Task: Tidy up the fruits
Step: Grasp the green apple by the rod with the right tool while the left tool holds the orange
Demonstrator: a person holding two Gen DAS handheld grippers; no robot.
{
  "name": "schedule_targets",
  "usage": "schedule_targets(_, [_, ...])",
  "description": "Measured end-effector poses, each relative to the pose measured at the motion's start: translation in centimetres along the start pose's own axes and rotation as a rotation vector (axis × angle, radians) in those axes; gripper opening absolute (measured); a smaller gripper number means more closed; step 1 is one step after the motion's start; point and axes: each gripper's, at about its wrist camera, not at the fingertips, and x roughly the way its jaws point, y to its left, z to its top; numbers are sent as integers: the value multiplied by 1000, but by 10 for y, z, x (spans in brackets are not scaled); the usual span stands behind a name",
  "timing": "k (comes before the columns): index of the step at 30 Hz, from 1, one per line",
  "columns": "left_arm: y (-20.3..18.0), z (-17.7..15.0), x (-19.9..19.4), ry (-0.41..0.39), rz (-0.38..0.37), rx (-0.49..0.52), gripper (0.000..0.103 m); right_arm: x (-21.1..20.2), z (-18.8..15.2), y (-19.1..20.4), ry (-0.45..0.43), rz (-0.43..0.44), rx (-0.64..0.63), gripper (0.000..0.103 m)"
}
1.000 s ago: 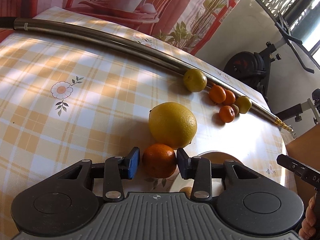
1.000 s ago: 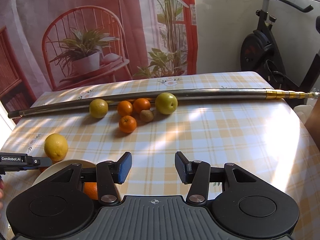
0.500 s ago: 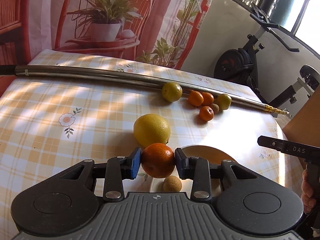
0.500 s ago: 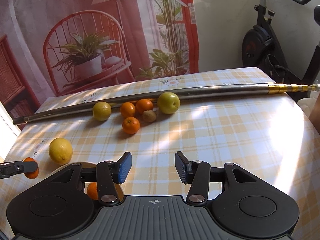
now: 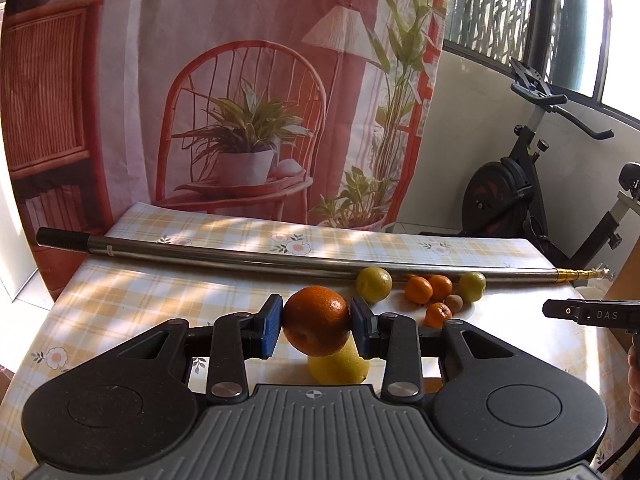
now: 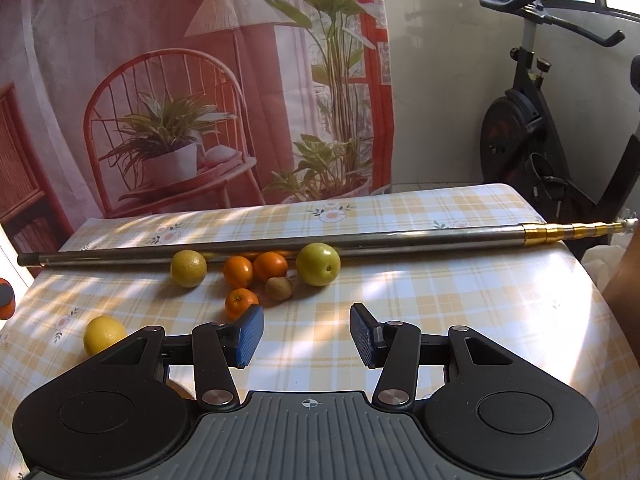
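Left gripper (image 5: 316, 326) is clamped on an orange (image 5: 316, 320), blue pads pressed on its two sides, fruit raised clear of the table (image 5: 132, 300). Right gripper (image 6: 306, 334) has its fingers spread apart with nothing between them, hanging over bare checked cloth.

Key relation: the loose fruit cluster lies ahead and to the right of the held orange, lined up against the metal pole (image 5: 240, 254) at the far edge. Cluster holds a yellow-green citrus (image 5: 374, 284), two small oranges touching each other (image 5: 428, 289), a third small orange (image 5: 438, 314) nearer the camera, a brown kiwi-like fruit (image 5: 454, 303) and a green fruit (image 5: 472, 286). A lemon (image 5: 338, 362) sits directly below the held orange, partly hidden by it and by the gripper body.

The orange is roughly round, so no long axis matters for release. The cluster's row runs along the pole, left to right.

From the right wrist view the cluster sits straight ahead of the empty gripper, with the nearest small orange (image 6: 241, 302) just beyond its left pad. So the right gripper is probably the nearer one to the cluster. The destination for the held orange can't be told; no bowl or plate is clearly visible now.
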Motion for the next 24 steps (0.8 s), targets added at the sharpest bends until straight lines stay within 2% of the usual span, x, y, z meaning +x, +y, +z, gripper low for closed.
schedule_targets(5, [9, 1, -1, 25, 6, -71, 38, 6, 6, 11, -2, -3, -90, 45])
schedule_targets(9, [9, -2, 7, 50, 53, -60, 38, 18, 7, 17, 20, 26, -113, 45])
schedule_targets(12, [13, -1, 8, 60, 54, -80, 38, 28, 8, 18, 27, 38, -121, 45])
schedule_targets(15, [16, -1, 10, 69, 62, -95, 38, 39, 13, 13, -6, 23, -123, 45])
schedule_targets(18, [12, -1, 15, 78, 95, -87, 38, 55, 13, 7, -69, -24, -158, 45])
schedule_targets(24, [5, 1, 28, 111, 110, -65, 38, 104, 10, -12, -47, -21, -125, 42])
